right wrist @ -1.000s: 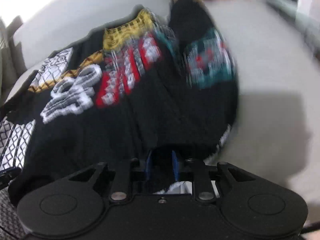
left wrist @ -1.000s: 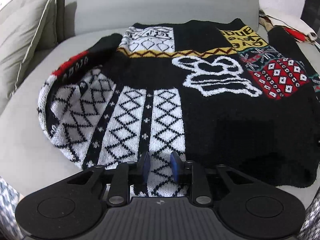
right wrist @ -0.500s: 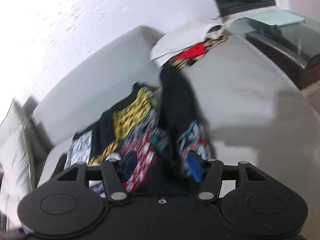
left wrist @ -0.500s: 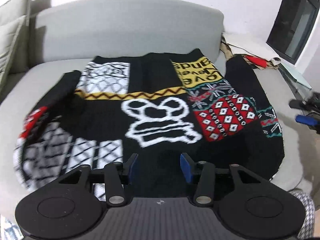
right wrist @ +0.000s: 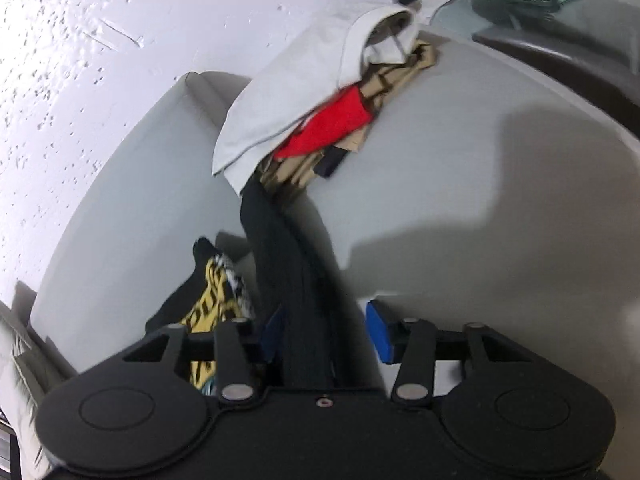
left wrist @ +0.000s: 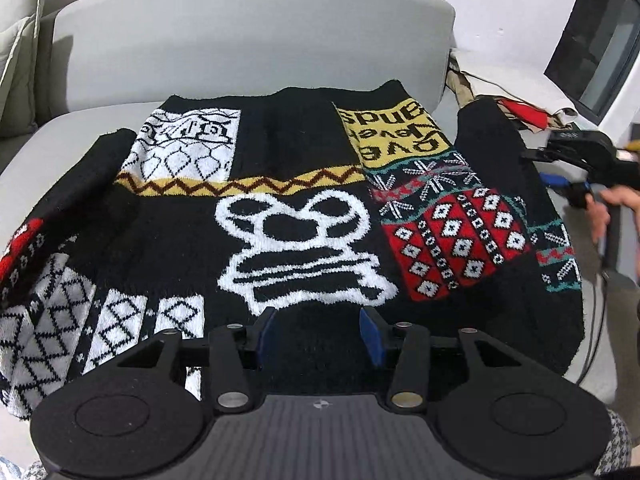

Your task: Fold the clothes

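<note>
Bright, even indoor light in both views, mostly from above. Soft shadows on the grey sofa (right wrist: pixel 500 184), darkest to the right of the black sleeve (right wrist: pixel 296 280) in the right wrist view. Slight glare on the white wall (right wrist: pixel 100 60). Strong fisheye bending, with dark corners around each frame. Sharp detail on the patterned sweater (left wrist: pixel 300 240) in the left wrist view. Some motion blur on the pile of clothes (right wrist: pixel 320 112) and sleeve.
</note>
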A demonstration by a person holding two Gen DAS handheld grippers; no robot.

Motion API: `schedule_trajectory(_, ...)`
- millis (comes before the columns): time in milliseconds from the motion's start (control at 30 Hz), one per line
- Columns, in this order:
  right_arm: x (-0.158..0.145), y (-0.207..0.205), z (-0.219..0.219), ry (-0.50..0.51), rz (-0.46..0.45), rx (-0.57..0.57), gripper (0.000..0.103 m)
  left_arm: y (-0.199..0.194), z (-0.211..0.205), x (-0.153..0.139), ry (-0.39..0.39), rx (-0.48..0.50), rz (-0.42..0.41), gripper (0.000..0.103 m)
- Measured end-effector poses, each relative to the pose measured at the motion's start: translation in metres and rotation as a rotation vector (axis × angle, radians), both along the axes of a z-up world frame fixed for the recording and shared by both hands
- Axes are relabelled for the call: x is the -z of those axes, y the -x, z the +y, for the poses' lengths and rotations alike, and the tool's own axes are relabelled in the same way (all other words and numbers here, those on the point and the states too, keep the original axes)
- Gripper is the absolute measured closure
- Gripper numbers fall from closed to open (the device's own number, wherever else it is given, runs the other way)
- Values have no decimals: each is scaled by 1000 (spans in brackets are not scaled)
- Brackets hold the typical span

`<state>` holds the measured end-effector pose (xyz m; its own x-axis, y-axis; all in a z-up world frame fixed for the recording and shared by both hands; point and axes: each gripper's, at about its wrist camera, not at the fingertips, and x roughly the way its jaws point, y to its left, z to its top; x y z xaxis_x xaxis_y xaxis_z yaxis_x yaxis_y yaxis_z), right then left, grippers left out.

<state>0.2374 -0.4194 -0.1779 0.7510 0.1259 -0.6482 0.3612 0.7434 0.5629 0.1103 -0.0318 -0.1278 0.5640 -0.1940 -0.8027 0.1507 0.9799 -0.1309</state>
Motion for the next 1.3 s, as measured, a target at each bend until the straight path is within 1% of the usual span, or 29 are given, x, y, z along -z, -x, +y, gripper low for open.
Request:
schedule_trajectory(33, 3, -8, -1, -2, -1, -1, 83, 0, 0, 0, -4, 0, -1, 59)
schedule_trajectory(67, 6, -13, -1, -7, 12, -4, 94, 0, -1, -1, -7, 1, -2, 59)
schedule_trajectory(133, 1, -10, -1, 3, 1, 5, 94, 1, -1, -1, -10, 2, -4, 59)
schedule_trajectory(200, -16, 7, -1, 12, -50, 20, 95, 4, -2, -3, -10, 7, -4, 59)
schedule_trajectory(300, -54, 53, -12, 40, -161, 114, 95, 10, -2, -6, -3, 18, -5, 59)
schedule_trajectory(367, -75, 87, -25, 86, -233, 201, 95, 16, -2, -6, 5, 30, -10, 59)
schedule_trajectory(400, -82, 104, -34, 115, -257, 258, 95, 18, -2, -6, 9, 36, -9, 59)
schedule_trajectory(433, -86, 117, -44, 155, -261, 311, 95, 20, -2, -3, 16, 37, 3, 59)
schedule_trajectory(467, -84, 126, -55, 178, -243, 354, 95, 20, -2, 1, 25, 34, 21, 59)
schedule_trajectory(533, -64, 130, -77, 150, -146, 392, 95, 21, -1, 9, 46, 30, 56, 59)
schedule_trajectory(567, -53, 131, -88, 133, -95, 409, 95, 21, -1, 14, 46, 26, 72, 59)
schedule_trajectory(600, -42, 130, -93, 141, -38, 405, 94, 23, -2, 16, 40, 24, 78, 59)
schedule_trajectory(633, -33, 129, -97, 137, 14, 388, 93, 26, -3, 17, 26, 26, 76, 59)
schedule_trajectory(700, -28, 137, -98, 93, 27, 375, 87, 32, -2, 16, -2, 25, 68, 59)
schedule_trajectory(733, -34, 144, -96, 86, 14, 371, 84, 35, -1, 14, -15, 23, 63, 59)
schedule_trajectory(767, -41, 151, -94, 83, -1, 367, 69, 37, 0, 12, -21, 21, 58, 59)
schedule_trajectory(800, -49, 158, -89, 81, -24, 355, 60, 40, 2, 8, -26, 21, 51, 59)
schedule_trajectory(867, -68, 174, -75, 78, -65, 317, 60, 50, 10, 0, -46, 25, 30, 59)
schedule_trajectory(933, -88, 190, -55, 74, -101, 252, 60, 60, 17, -8, -66, 29, 9, 58)
schedule_trajectory(1033, -113, 209, -10, 66, -125, 88, 52, 76, 35, -20, -82, 23, -15, 58)
schedule_trajectory(1100, -121, 221, 21, 56, -144, -16, 48, 85, 50, -24, -85, 5, -27, 58)
schedule_trajectory(1133, -121, 225, 37, 53, -139, -60, 48, 89, 57, -25, -93, -9, -37, 58)
schedule_trajectory(1200, -111, 227, 66, 44, -114, -141, 47, 89, 68, -18, -120, -34, -40, 56)
schedule_trajectory(1267, -90, 220, 94, 42, -60, -206, 48, 85, 77, -5, -138, -67, -34, 58)
schedule_trajectory(1300, -75, 214, 107, 36, -19, -223, 51, 82, 81, 2, -144, -84, -31, 61)
